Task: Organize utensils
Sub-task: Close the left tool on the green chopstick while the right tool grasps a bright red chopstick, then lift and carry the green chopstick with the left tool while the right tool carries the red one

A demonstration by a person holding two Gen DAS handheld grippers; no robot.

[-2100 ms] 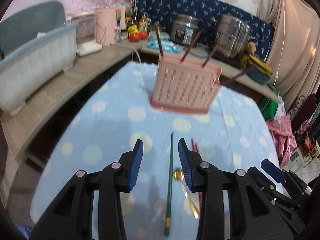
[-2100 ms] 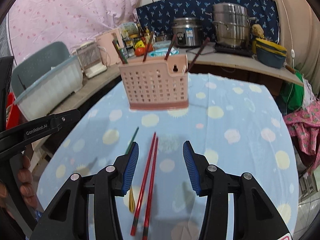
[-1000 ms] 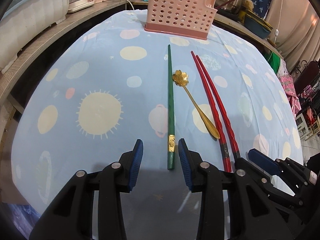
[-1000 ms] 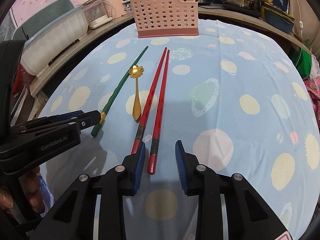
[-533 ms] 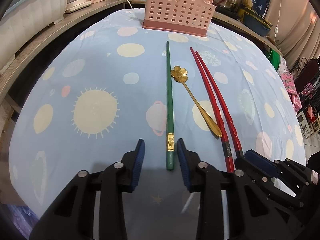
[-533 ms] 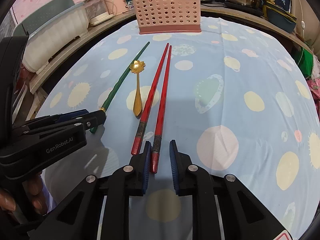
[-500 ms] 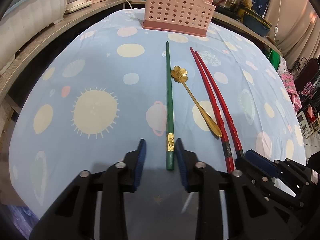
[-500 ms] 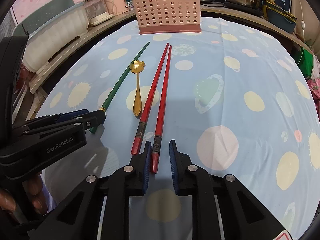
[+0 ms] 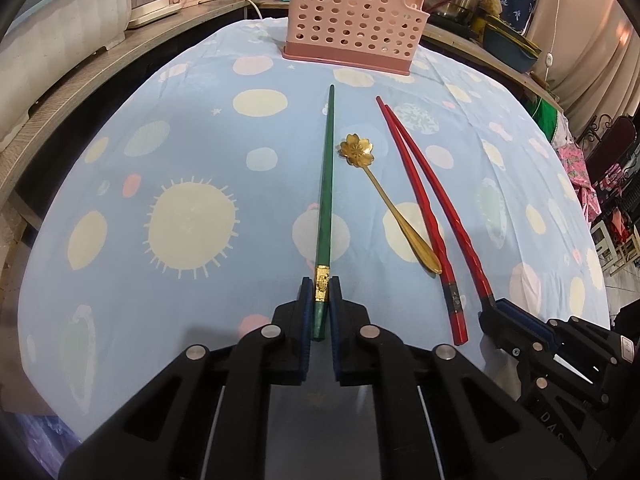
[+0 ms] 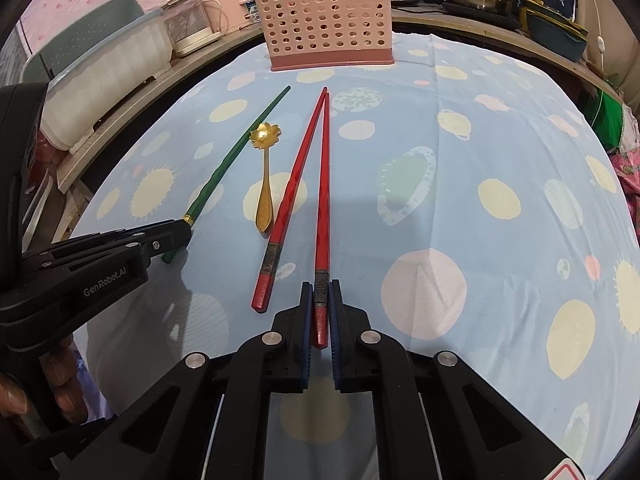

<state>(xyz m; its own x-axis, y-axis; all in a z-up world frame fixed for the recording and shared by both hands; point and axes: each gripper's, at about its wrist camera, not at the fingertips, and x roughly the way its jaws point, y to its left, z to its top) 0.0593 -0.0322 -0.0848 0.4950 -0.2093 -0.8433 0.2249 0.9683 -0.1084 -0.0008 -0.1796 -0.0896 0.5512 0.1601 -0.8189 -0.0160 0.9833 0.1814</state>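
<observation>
Blue cloth printed with suns and pale spots covers the desk (image 9: 192,152), and behind it a cluttered counter carries pots, jars and a pale tub. At the far edge of the cloth stands a pink perforated basket (image 9: 352,20), the likely home for the loose utensils, which lie in a row pointing toward it with their thick ends near the person. That layout seems deliberate: each handle end is easy to reach from the near side, and the thin tips already aim at the basket. The left gripper (image 9: 320,304) has just been closing and now pinches the thick end of the green chopstick (image 9: 326,184) at its gold band, the pads pressed on both sides of it. The right gripper (image 10: 320,312) has likewise just been closing and now clamps the near end of one red chopstick (image 10: 323,200), the right-hand one of the pair; its mate, the other red chopstick (image 10: 286,208), lies free just beside it, the two tips almost meeting. Between the green and red sticks rests a gold spoon (image 9: 384,196) with a flower-shaped bowl, untouched. Both sticks appear to rest flat on the cloth, so I judge the grasp as just made and the lift not yet begun. Gripping at the very end leaves a long lever, so each stick may droop or swing when raised.
</observation>
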